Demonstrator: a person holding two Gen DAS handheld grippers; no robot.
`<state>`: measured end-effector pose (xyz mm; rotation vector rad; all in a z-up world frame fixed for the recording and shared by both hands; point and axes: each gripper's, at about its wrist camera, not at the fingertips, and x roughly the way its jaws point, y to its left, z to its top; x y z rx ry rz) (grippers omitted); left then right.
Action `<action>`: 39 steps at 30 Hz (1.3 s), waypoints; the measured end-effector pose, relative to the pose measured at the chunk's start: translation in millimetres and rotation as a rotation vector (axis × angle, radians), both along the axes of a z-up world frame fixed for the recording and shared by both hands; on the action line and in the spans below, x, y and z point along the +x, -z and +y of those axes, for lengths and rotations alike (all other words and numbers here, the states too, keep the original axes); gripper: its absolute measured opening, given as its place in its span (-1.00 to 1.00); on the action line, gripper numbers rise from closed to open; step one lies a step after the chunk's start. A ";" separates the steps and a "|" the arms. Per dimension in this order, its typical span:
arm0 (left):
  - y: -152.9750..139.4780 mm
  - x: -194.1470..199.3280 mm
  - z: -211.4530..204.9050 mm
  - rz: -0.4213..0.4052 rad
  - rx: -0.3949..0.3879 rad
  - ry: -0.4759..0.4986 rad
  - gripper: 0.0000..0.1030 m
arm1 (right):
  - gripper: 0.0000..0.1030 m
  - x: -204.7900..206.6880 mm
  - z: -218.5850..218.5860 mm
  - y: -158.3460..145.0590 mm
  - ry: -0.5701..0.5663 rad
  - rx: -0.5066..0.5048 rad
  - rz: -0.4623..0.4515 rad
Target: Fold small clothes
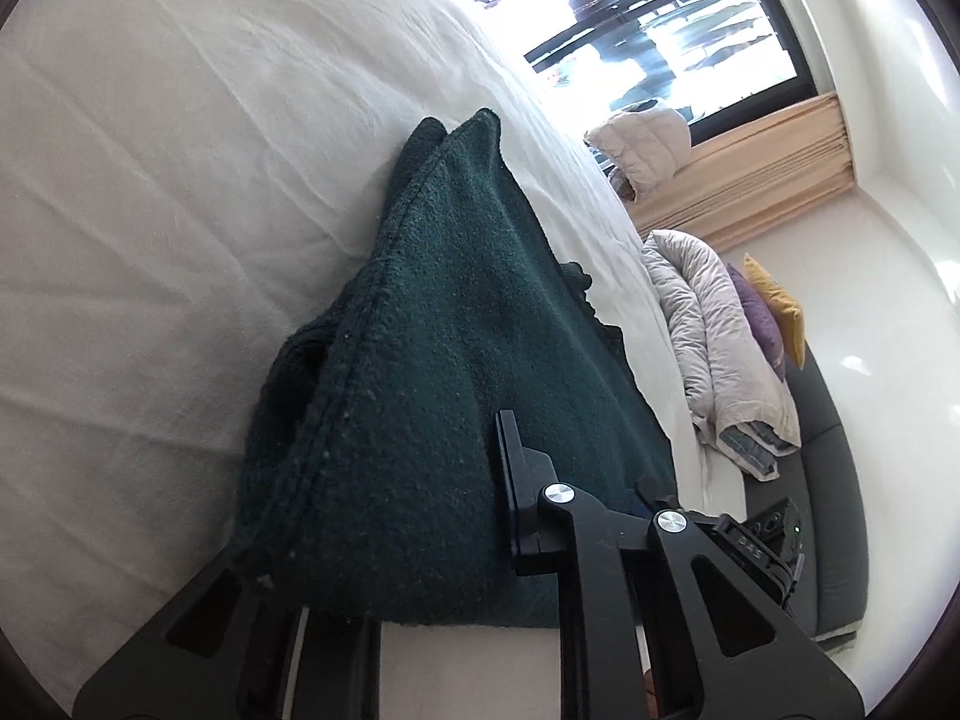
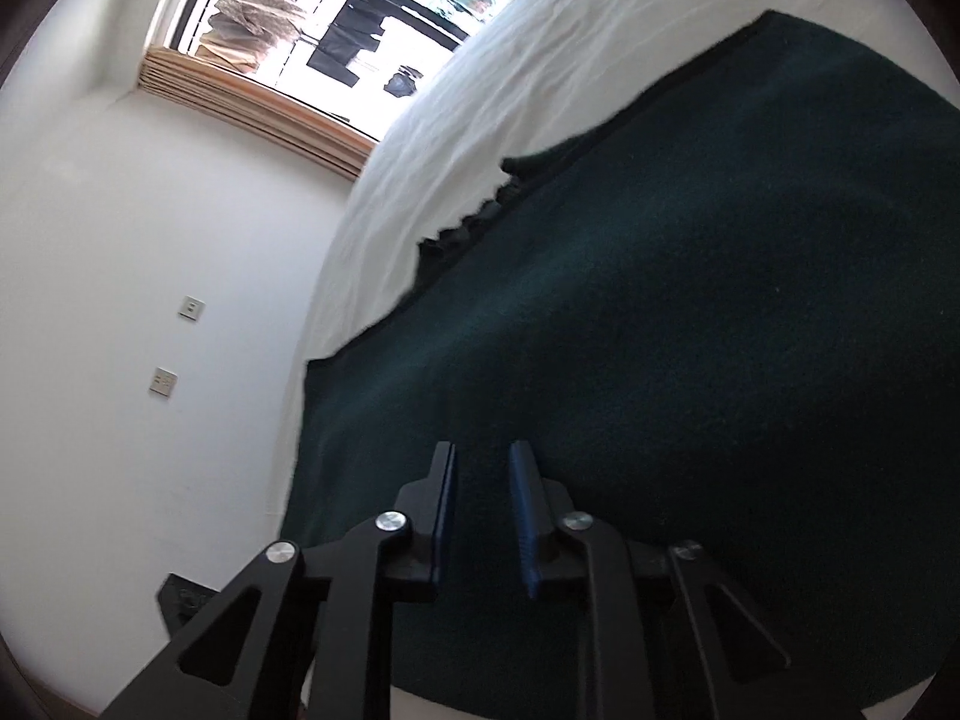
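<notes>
A dark green fleece garment (image 1: 444, 348) lies on the white bed sheet (image 1: 180, 180), folded in layers with a stitched edge toward the left. My left gripper (image 1: 390, 516) has the cloth bunched between its fingers; only the right finger (image 1: 516, 480) shows, the other is under the fabric. In the right wrist view the same garment (image 2: 690, 300) spreads wide over the sheet (image 2: 480, 90). My right gripper (image 2: 480, 510) hovers close over it, blue pads (image 2: 522, 516) a small gap apart, nothing between them.
A grey quilted duvet (image 1: 714, 336) and purple and yellow cushions (image 1: 774, 312) lie on a dark bench (image 1: 834, 480) beside the bed. A window (image 1: 660, 18) with a wooden sill is behind. A white wall with sockets (image 2: 162, 384) stands left in the right wrist view.
</notes>
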<state>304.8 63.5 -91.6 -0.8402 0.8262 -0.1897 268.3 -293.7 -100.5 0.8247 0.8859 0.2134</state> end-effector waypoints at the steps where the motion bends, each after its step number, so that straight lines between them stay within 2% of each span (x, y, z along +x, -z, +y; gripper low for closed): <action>1: -5.8 -2.6 -3.9 -0.009 0.029 0.004 -0.74 | -1.00 -1.3 -5.0 6.3 0.005 0.037 -0.004; 3: -16.6 -4.4 -11.7 -0.026 0.088 0.017 -0.74 | -1.00 -4.3 -9.0 10.8 0.007 0.052 -0.016; 6: -33.2 -5.9 -24.6 -0.058 0.177 0.033 -0.75 | -1.00 -7.0 -7.1 10.4 0.004 0.009 -0.024; 9: -43.6 -11.3 -30.1 -0.071 0.218 0.033 -0.75 | -1.00 -9.9 -13.6 14.8 0.005 0.037 -0.023; 14: -56.7 -16.0 -40.7 -0.090 0.272 0.041 -0.75 | -1.00 -15.2 -15.9 11.0 -0.015 0.010 -0.049; 17: -65.1 -20.2 -46.6 -0.106 0.309 0.045 -0.76 | -0.99 -23.0 -22.8 6.8 -0.034 0.056 -0.083; 19: -75.6 -20.9 -54.6 -0.129 0.343 0.056 -0.76 | -0.56 -32.7 -32.0 0.5 -0.039 0.099 -0.123; 22: -92.1 -17.5 -75.2 -0.163 0.401 0.073 -0.76 | -0.38 -44.0 -47.3 -10.5 -0.032 0.104 -0.151; 26: -119.2 -14.1 -124.4 -0.244 0.502 0.141 -0.76 | -0.15 -52.8 -79.2 -19.9 -0.018 0.189 -0.180; 28: -129.6 -13.9 -159.7 -0.294 0.564 0.199 -0.76 | 0.18 -55.1 -97.2 -23.4 -0.005 0.239 -0.194; 30: -132.9 -14.7 -197.9 -0.340 0.627 0.265 -0.76 | 0.29 -55.2 -116.1 -25.4 0.011 0.299 -0.213; 33: -120.9 -17.4 -259.3 -0.375 0.722 0.396 -0.76 | 0.45 -46.6 -138.9 -29.7 0.005 0.335 -0.203; 35: -104.4 -24.1 -294.1 -0.388 0.781 0.476 -0.78 | 0.48 -37.5 -148.1 -29.5 -0.034 0.362 -0.185; 39: -69.8 -43.6 -331.3 -0.385 0.856 0.571 -0.81 | 0.53 -18.6 -152.3 -21.9 -0.088 0.364 -0.090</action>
